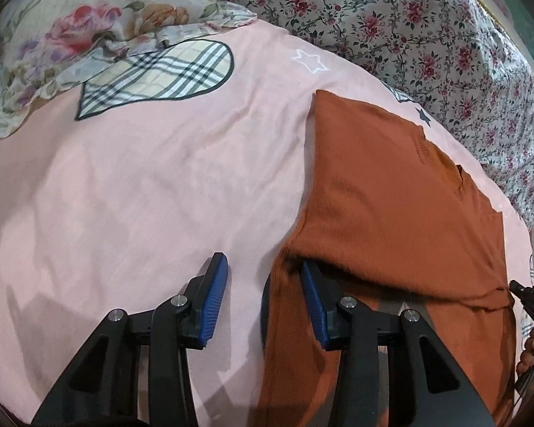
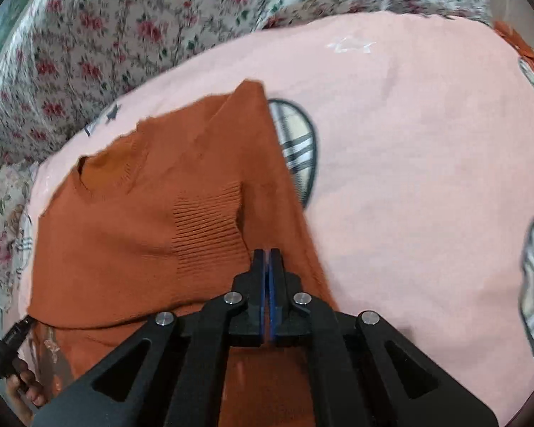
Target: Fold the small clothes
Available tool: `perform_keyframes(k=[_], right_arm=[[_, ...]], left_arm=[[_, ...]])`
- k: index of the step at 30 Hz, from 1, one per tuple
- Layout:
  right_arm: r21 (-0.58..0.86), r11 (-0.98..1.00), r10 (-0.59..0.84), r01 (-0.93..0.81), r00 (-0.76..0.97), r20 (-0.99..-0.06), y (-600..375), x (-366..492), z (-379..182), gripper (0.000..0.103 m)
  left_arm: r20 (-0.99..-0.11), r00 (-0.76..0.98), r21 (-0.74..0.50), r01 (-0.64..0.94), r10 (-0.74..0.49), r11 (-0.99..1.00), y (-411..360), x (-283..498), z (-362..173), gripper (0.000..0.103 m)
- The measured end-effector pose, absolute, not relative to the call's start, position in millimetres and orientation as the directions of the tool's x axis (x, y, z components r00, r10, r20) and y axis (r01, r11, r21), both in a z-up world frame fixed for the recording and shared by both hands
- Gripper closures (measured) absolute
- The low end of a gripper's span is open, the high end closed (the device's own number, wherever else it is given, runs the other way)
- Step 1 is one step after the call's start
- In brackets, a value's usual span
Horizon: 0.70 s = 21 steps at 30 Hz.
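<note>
Rust-orange knit, a small sweater (image 1: 402,192), lies on the pink bedsheet (image 1: 160,185) with one side already turned in over its body; the ribbed cuff (image 2: 206,224) of the folded sleeve rests on top, below the neckline. Taking the sweater as the landmark: the left claw (image 1: 263,284) sits at its near left edge, fingers spread wide and holding nothing, the right-hand pad (image 1: 313,302) tucked just under the lip of the folded layer while the other pad rests on bare sheet beside the sweater. The right claw (image 2: 267,267) is over the sweater's near right part, its pads pressed together; whether any knit is pinched between them I cannot tell, since only a thin dark slit shows.

Risks, as I judge them: if the left claw closes where it is, it may catch only the top layer, or pinch the sheet along with the sweater and drag both. A lift from one side alone could let the folded sleeve slide off and undo the fold. The knit is soft and stretchy, so a shallow bite at the edge may slip free.
</note>
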State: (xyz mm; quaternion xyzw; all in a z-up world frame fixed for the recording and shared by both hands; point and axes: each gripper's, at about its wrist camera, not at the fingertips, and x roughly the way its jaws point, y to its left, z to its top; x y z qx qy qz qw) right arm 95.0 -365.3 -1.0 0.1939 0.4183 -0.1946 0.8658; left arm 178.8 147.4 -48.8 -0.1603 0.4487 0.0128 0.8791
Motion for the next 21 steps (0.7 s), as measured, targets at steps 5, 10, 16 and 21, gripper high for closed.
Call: perform_keyframes(k=[5,10,16,21], right_arm=[[0.216,0.877,-0.101,0.429,0.606,-0.789,-347,47,14,0.098],[0.243,0.883,-0.065,0.401,0.617,-0.784,-331,-3,19,0.069],[0.325,0.863,-0.005,0.388,0.648,-0.761,-311,-72,22,0.069],[0.382,0.842,0.057,0.380,0.642,-0.765,-286,-123,18,0.067]], left_arm=[[-0.783,0.588,-0.329,-0.115,-0.203,0.937,152,133,-38,0.062],[-0.790,0.552,-0.334,-0.020,-0.268,0.942,141,77,-35,0.052],[-0.797,0.488,-0.387,0.037,-0.355,0.921,131,4,-42,0.041],[-0.806,0.450,-0.407,0.049,-0.384,0.912,128,-46,-48,0.033]])
